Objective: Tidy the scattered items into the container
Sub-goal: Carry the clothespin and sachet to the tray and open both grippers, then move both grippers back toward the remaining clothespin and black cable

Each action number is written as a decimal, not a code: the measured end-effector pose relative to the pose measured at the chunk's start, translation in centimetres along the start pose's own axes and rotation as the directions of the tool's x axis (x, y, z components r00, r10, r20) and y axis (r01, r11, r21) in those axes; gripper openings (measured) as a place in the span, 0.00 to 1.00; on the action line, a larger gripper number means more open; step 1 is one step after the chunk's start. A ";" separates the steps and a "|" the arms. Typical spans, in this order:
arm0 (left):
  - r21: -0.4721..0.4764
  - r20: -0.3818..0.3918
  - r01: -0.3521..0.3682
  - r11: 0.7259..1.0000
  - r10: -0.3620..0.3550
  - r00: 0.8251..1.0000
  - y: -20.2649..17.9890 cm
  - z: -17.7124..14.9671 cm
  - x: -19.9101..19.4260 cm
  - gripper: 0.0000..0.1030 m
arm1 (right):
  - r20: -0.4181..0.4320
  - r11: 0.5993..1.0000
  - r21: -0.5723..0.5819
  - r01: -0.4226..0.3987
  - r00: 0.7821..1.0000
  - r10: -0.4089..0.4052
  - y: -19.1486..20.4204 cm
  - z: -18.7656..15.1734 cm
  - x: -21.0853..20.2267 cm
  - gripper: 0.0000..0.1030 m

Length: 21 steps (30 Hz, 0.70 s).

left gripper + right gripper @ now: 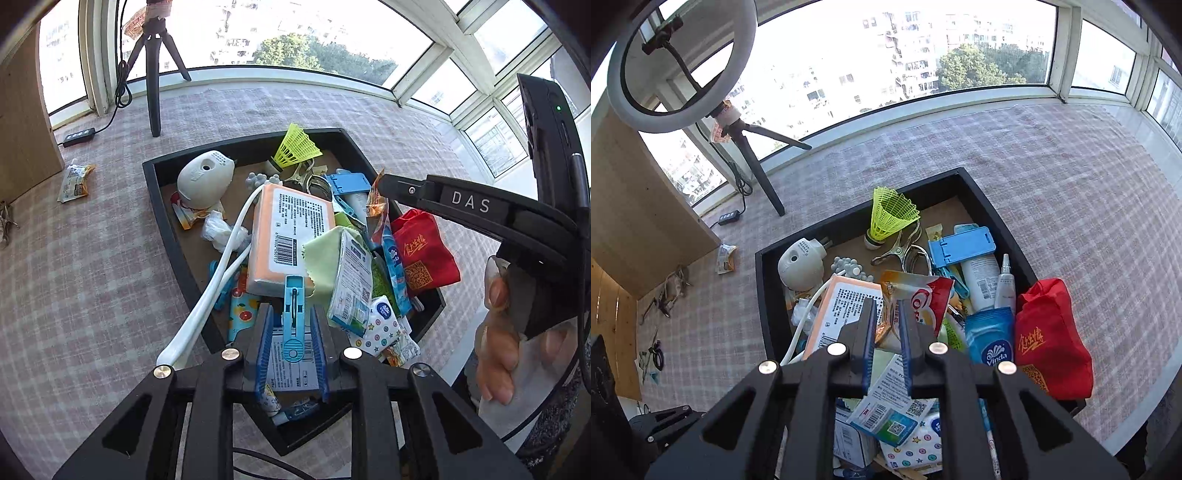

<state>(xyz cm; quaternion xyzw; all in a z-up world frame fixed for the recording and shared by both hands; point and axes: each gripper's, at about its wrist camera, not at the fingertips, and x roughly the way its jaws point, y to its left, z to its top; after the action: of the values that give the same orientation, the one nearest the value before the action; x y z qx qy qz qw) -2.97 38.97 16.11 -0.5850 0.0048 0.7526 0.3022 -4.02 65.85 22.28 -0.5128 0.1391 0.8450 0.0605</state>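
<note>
A black tray point(155, 184) sits heaped under both tools. A blue clip point(293, 314) stands between the left tool's point(291, 332) fingers, a snack packet point(905, 295) between the right's point(886, 325). One sachet point(75, 182) lies far left on the bench.

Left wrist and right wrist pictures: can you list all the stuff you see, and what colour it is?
Tray: one, black, on the checked cloth.
Shuttlecock: one, yellow, far end of tray.
Tissue pack: one, orange and white, middle of tray.
Red bag: one, red, over the tray's right rim.
Loose snack packet: one, orange and white, on the cloth outside the tray.
Tripod: one, black, by the window.
Left gripper: black, jaws open around a blue peg.
Right gripper: black, jaws open around a red-and-white packet.
</note>
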 end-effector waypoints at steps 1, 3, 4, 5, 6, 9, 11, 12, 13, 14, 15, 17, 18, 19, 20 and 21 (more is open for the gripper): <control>0.004 0.013 -0.004 1.000 0.004 1.000 -0.2 -0.1 -0.1 0.43 | 0.015 1.000 0.005 0.011 1.000 -0.011 -0.2 0.0 -0.4 0.46; 0.012 0.026 -0.021 1.000 0.021 0.999 -0.3 -0.1 -0.2 0.43 | 0.050 1.000 0.006 0.027 0.998 -0.028 -0.5 -0.1 -1.1 0.50; 0.015 0.027 -0.029 0.999 0.029 0.999 -0.3 0.0 -0.3 0.43 | 0.053 1.000 0.003 0.023 0.998 -0.023 -0.5 -0.1 -1.3 0.50; 0.014 0.026 -0.033 0.999 0.033 0.999 -0.2 0.1 -0.3 0.43 | 0.052 1.000 -0.001 0.013 0.999 -0.013 -0.4 0.0 -1.3 0.50; 0.009 0.027 -0.037 0.999 0.037 0.999 0.1 0.1 -0.3 0.43 | 0.053 1.000 -0.007 0.007 0.999 -0.007 -0.1 0.0 -1.3 0.50; -0.007 0.038 -0.057 0.998 0.057 0.998 1.2 0.0 -0.7 0.42 | 0.061 0.999 -0.031 -0.008 0.998 0.010 1.2 0.1 -1.3 0.50; -0.027 0.049 -0.071 0.997 0.072 0.996 2.4 -0.1 -1.2 0.42 | 0.062 0.998 -0.051 -0.025 0.998 0.028 2.4 0.1 -1.2 0.50; -0.042 0.052 -0.078 0.996 0.080 0.995 3.2 -0.1 -1.5 0.42 | 0.059 0.997 -0.065 -0.036 0.997 0.040 3.1 0.2 -1.0 0.50; -0.063 0.056 -0.084 0.994 0.088 0.995 4.1 -0.2 -1.8 0.42 | 0.056 0.996 -0.080 -0.049 0.997 0.053 3.9 0.1 -0.9 0.50; -0.084 0.062 -0.090 0.992 0.096 0.993 5.2 -0.3 -2.1 0.42 | 0.049 0.993 -0.100 -0.062 0.997 0.067 5.0 0.1 -0.7 0.50; -0.106 0.067 -0.098 0.989 0.106 0.992 6.3 -0.4 -2.5 0.42 | 0.044 0.990 -0.120 -0.073 0.996 0.078 6.0 0.1 -0.4 0.50; -0.153 0.078 -0.118 0.981 0.131 0.988 8.9 -0.7 -3.3 0.42 | 0.034 0.983 -0.161 -0.093 0.994 0.100 8.3 0.0 0.1 0.50; -0.180 0.082 -0.127 0.975 0.144 0.986 10.3 -1.0 -3.8 0.42 | 0.028 0.978 -0.181 -0.105 0.993 0.112 9.6 0.0 0.5 0.50; -0.209 0.085 -0.136 0.968 0.157 0.984 11.8 -1.2 -4.3 0.41 | 0.019 0.972 -0.200 -0.120 0.992 0.127 10.9 -0.1 0.8 0.50; -0.243 0.088 -0.145 0.959 0.171 0.981 13.5 -1.6 -4.8 0.41 | 0.009 0.966 -0.218 -0.135 0.990 0.141 12.1 -0.2 1.2 0.50; -0.276 0.090 -0.153 0.949 0.184 0.979 15.1 -1.9 -5.4 0.41 | -0.002 0.960 -0.237 -0.150 0.988 0.154 13.5 -0.3 1.7 0.50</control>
<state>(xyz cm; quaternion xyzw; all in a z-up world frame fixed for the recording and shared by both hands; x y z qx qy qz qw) -7.51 23.55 15.01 -0.5737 -0.0641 0.8018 0.1546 -7.86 52.82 23.00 -0.4971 0.0758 0.8620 -0.0646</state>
